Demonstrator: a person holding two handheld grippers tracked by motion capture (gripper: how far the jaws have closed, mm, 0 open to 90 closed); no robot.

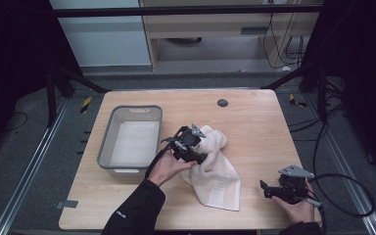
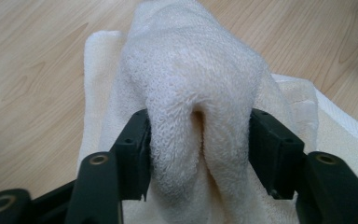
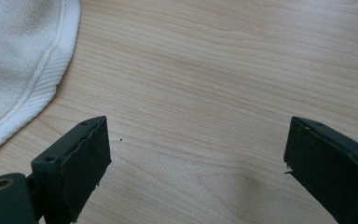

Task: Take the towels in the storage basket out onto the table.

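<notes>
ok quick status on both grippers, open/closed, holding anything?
Left gripper: closed on a bunched fold of the white towel.
Right gripper: open, holding nothing, over bare table beside the towel's edge.

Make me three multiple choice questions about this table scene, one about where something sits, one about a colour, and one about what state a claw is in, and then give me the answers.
1. Where is the grey bin relative to the towel?
A. To its left
B. To its right
C. On top of it

2. What colour is the towel?
A. Dark blue
B. Cream white
C. Red

3. What state is the left claw in?
A. Open over bare wood
B. Shut on the rim of the bin
C. Shut on the towel

Answers:
1. A, the high view shows the bin at the table's left side, with the towel lying in the middle.
2. B, the terry cloth is cream white in the high view and both gripper views.
3. C, the left gripper view shows a bunched fold of towel pinched between its jaws, while the right claw is open over bare table.
</notes>
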